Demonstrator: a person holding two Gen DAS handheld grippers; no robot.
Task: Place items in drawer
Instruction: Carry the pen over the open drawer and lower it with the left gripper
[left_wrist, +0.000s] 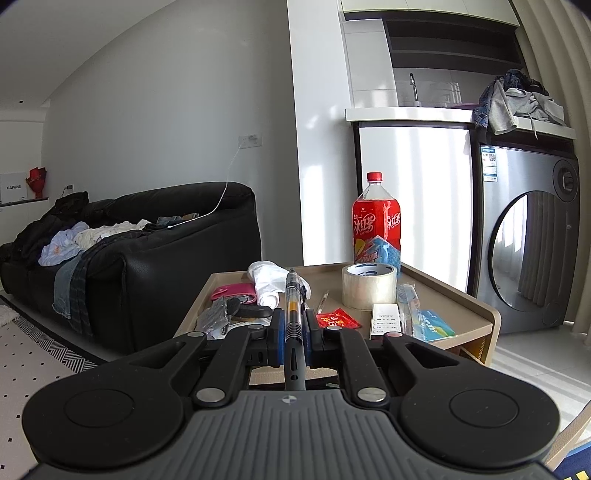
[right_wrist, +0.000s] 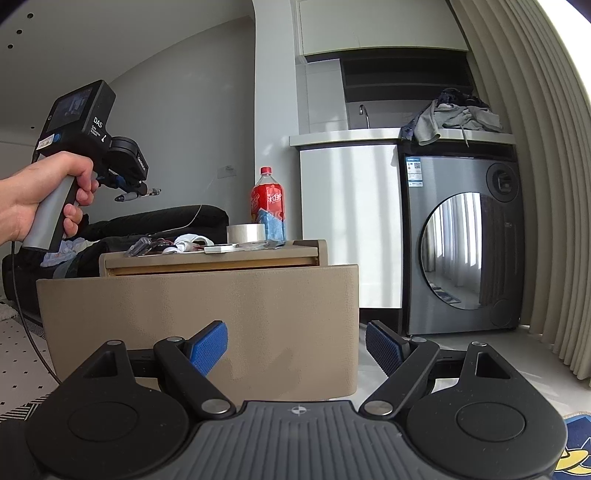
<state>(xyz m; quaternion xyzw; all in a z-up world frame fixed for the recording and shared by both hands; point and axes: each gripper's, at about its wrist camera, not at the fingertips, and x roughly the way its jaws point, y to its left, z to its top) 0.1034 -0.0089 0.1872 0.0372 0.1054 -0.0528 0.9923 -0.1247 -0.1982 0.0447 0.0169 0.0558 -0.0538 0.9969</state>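
Pen (left_wrist: 293, 314), slim clear barrel, clamped in left gripper (left_wrist: 294, 332).

A slim pen with a clear barrel and grey grip (left_wrist: 293, 317) is clamped between the blue pads of the left hand-held gripper (left_wrist: 294, 325), its length running along the fingers, held in the air above the tan low table (left_wrist: 476, 314). The table's tan drawer (right_wrist: 199, 321) stands pulled out, its broad plain front facing the right wrist camera; its inside is hidden from that view. On the tabletop lie a roll of clear tape (left_wrist: 368, 286), a red sachet (left_wrist: 338, 319) and a white flat remote (left_wrist: 385, 320).
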